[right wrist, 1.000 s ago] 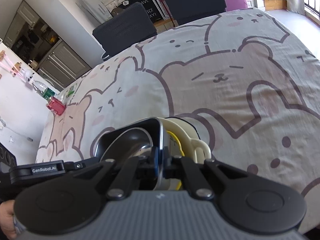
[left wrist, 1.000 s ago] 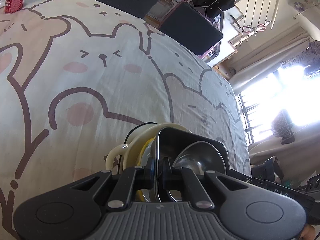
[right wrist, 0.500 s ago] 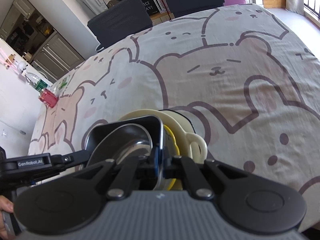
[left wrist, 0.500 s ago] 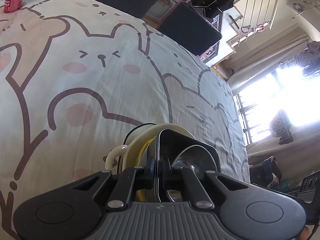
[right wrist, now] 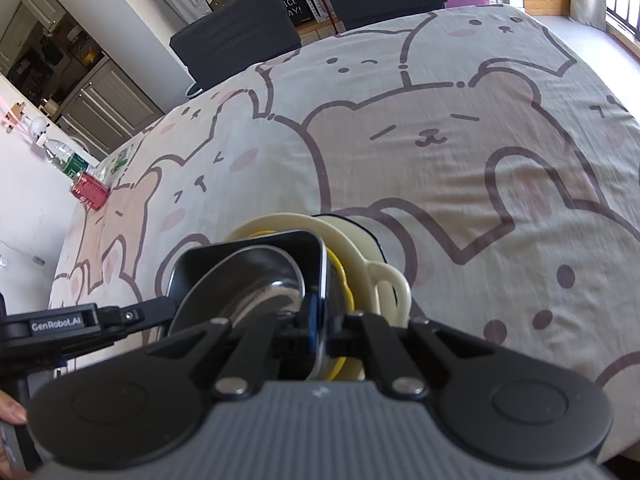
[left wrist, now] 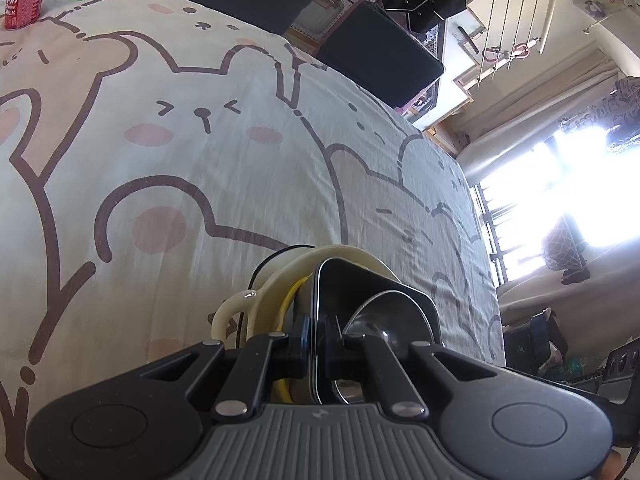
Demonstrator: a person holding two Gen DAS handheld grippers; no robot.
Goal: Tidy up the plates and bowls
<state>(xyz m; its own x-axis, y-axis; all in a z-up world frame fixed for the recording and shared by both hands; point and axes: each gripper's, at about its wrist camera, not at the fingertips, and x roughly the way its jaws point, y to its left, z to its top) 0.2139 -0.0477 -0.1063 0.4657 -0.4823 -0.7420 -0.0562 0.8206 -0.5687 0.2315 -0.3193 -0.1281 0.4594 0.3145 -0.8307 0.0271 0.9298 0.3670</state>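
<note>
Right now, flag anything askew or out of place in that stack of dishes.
The black square plate sits crooked in the cream handled bowl: square in round, one side tipped up. Left gripper and right gripper pinch its opposite rims. The steel bowl leans inside. Nothing spilled or broken.

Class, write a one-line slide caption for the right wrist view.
Right gripper clamps the rim of a black square tray holding a steel bowl, stacked over a cream dish.
</note>
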